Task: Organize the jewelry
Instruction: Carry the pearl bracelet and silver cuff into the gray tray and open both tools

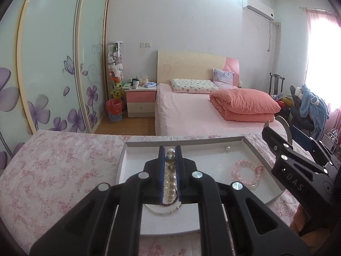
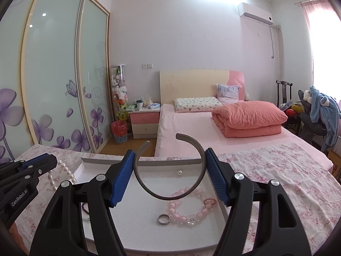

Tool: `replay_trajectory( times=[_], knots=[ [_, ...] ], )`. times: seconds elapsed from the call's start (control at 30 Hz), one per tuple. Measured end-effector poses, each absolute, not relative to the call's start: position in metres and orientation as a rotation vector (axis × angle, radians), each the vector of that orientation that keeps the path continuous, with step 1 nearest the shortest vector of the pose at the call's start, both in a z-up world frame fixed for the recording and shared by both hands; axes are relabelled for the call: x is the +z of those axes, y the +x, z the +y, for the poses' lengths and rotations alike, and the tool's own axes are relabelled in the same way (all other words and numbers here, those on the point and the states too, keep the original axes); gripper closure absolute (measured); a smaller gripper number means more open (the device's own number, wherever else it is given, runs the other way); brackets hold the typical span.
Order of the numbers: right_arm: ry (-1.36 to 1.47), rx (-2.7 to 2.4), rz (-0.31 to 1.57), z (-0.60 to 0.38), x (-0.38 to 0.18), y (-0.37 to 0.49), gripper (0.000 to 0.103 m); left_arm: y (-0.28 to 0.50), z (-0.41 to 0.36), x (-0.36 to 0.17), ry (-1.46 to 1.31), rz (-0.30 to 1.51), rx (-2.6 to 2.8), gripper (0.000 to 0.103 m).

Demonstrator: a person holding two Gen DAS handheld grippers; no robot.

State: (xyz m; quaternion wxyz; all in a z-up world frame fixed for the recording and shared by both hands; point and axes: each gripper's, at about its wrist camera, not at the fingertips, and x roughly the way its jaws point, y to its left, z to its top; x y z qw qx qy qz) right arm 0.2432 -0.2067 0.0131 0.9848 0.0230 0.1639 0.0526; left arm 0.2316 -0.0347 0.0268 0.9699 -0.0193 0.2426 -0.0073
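My left gripper (image 1: 169,149) was clamped tight on a pearl necklace (image 1: 169,177), the strand pinched between its blue pads (image 1: 163,170) and running back along the jaws; from the right wrist view the pearls (image 2: 64,173) hung in a loop off its tip, over the flowered tablecloth (image 2: 277,170) at the tray's left edge. My right gripper (image 2: 170,164) held a grey open cuff bangle (image 2: 149,188), its jaws standing wide with the pads pressing the band's two sides and the gap in the ring pointing away from me.

Both tools hung over a shallow white tray (image 1: 136,149) on the table. In the tray lay a pink bead bracelet (image 2: 191,209), a silver ring (image 2: 163,219) just beside it, and a single loose pearl (image 2: 179,172) near the far wall. A thin silver bangle (image 1: 166,210) and a dark bead strand (image 1: 170,201) showed under my left gripper. A bed with a folded coral quilt (image 1: 245,104) stood beyond.
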Motion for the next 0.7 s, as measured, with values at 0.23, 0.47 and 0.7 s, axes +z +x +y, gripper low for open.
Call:
replay_trajectory(
  times=[0.23, 0.47, 0.7],
  knots=[
    [0.053, 0.117, 0.437, -0.201, -0.005, 0.272, 0.035, 0.258, -0.034, 0.008, -0.032, 0.534, -0.020, 0.093],
    [0.074, 0.123, 0.515, -0.202, -0.017, 0.285, 0.035, 0.276, -0.037, -0.007, -0.035, 0.585, -0.055, 0.093],
    [0.059, 0.129, 0.495, -0.202, -0.011, 0.280, 0.031, 0.282, -0.023, -0.006, -0.086, 0.602, -0.051, 0.090]
  ],
)
